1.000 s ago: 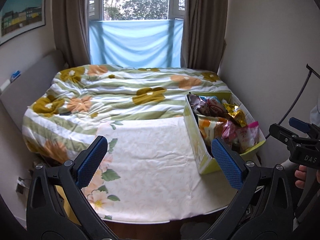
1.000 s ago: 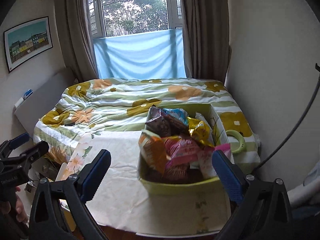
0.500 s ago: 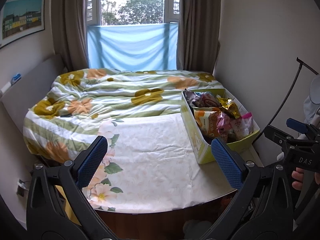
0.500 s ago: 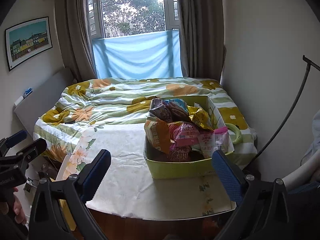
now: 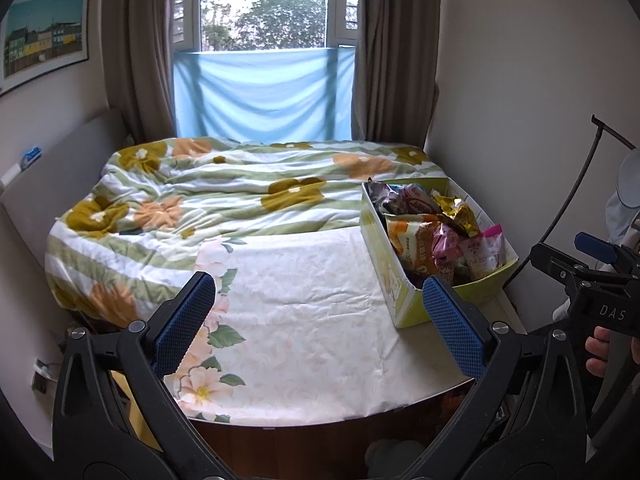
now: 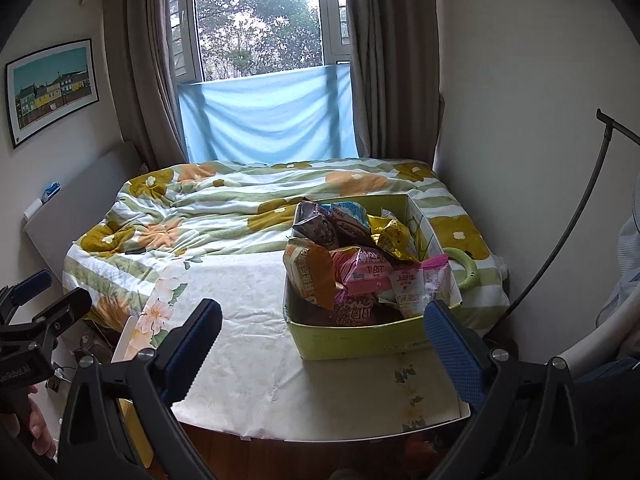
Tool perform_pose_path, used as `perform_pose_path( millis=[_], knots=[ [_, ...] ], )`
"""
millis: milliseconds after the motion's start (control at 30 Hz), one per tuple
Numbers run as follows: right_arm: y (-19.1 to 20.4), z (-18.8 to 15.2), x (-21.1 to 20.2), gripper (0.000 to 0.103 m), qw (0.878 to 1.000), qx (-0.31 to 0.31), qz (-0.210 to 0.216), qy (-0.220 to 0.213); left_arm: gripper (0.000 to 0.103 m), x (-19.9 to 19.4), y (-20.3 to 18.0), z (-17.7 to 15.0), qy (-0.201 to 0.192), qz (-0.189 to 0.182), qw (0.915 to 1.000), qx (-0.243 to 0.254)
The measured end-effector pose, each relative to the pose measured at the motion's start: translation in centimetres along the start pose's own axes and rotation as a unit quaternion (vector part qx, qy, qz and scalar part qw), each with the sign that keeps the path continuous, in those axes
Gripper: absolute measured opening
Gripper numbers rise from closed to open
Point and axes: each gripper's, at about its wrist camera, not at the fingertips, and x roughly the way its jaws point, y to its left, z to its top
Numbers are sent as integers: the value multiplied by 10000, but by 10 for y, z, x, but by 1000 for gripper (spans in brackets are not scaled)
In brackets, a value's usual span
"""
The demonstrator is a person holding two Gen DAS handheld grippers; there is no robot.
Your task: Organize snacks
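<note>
Both views have drawn back — snack box [image 6: 352, 338] beside flowered quilt [image 6: 208, 216].

"DAS" stands on the right gripper [image 5: 610, 312]; snack packet [image 6: 370, 270] print is unreadable.

Both claws [image 5: 320, 328] [image 6: 324, 340] wide apart, empty

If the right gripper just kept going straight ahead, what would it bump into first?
Probably the green box of snack bags. The open right gripper points over the white tablecloth towards the box's near wall, though depth is hard to judge.
</note>
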Motion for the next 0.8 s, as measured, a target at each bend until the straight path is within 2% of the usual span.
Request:
perform_pose_path(
  millis=[800],
  knots=[
    [0, 4, 4, 101, 10000, -27, -35, 6, 103, 2, 2, 4, 10, 3, 10000, -9]
  ],
)
